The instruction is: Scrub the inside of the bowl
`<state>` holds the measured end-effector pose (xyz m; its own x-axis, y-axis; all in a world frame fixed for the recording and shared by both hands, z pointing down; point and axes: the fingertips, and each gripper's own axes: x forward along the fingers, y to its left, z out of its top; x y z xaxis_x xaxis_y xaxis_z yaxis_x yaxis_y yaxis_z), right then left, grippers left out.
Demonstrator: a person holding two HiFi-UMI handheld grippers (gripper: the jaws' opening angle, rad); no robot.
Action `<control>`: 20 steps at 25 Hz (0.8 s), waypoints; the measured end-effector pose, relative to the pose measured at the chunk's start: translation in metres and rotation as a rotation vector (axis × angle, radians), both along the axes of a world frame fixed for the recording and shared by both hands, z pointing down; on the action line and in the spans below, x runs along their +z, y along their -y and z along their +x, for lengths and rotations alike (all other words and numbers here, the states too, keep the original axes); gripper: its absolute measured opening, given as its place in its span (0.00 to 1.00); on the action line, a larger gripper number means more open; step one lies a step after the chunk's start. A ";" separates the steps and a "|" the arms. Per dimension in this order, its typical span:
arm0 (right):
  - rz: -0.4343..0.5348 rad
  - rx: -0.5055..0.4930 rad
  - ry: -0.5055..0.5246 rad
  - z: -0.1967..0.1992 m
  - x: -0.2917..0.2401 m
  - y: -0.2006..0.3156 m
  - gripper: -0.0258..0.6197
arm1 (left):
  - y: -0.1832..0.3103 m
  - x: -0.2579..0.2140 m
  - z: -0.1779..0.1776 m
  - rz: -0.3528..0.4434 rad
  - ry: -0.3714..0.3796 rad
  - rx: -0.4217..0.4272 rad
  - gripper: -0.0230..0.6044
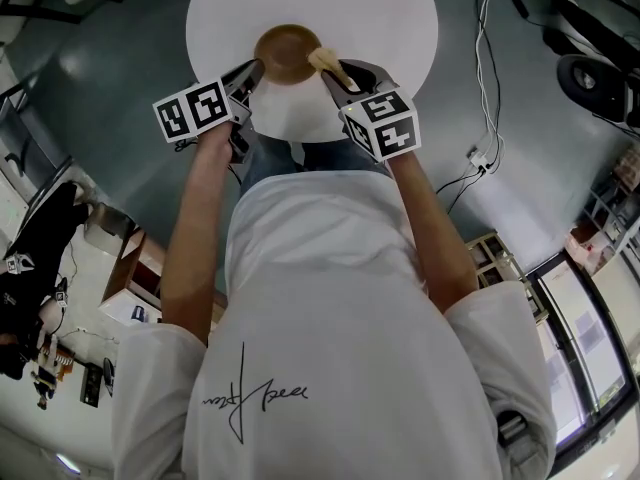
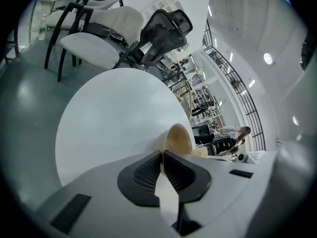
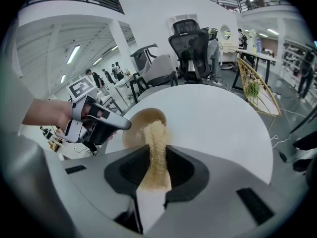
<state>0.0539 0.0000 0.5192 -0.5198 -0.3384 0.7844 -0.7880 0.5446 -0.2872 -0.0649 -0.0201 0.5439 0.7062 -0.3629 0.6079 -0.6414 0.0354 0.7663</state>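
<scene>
the right gripper [image 3: 157, 158] clamps a tan scrubber [image 3: 155, 135], whose long axis points straight ahead, tip at the right side of the bowl [image 3: 134, 122]. the left gripper [image 2: 162, 156], jaws narrow, pinches the bowl's left rim. the bowl sits near the front edge of the white table [image 1: 400, 28].

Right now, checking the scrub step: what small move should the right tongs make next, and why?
Probably ease the right tongs forward and down so the scrubber rubs the inside of the bowl. Its tip sits at the bowl's opening, and the left tongs pinch the rim, steadying it.
</scene>
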 end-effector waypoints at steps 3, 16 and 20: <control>0.002 -0.001 0.000 0.001 -0.001 0.002 0.21 | -0.002 0.000 0.000 -0.004 0.000 0.007 0.07; 0.002 0.007 -0.001 0.006 -0.002 0.007 0.21 | -0.005 -0.001 0.003 -0.004 -0.014 0.055 0.07; 0.006 0.009 -0.002 0.005 -0.003 0.012 0.21 | -0.006 -0.002 0.002 -0.010 -0.016 0.071 0.07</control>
<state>0.0584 -0.0118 0.5163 -0.5152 -0.3474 0.7835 -0.7932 0.5395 -0.2824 -0.0627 -0.0145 0.5422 0.7394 -0.3055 0.6000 -0.6305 -0.0016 0.7762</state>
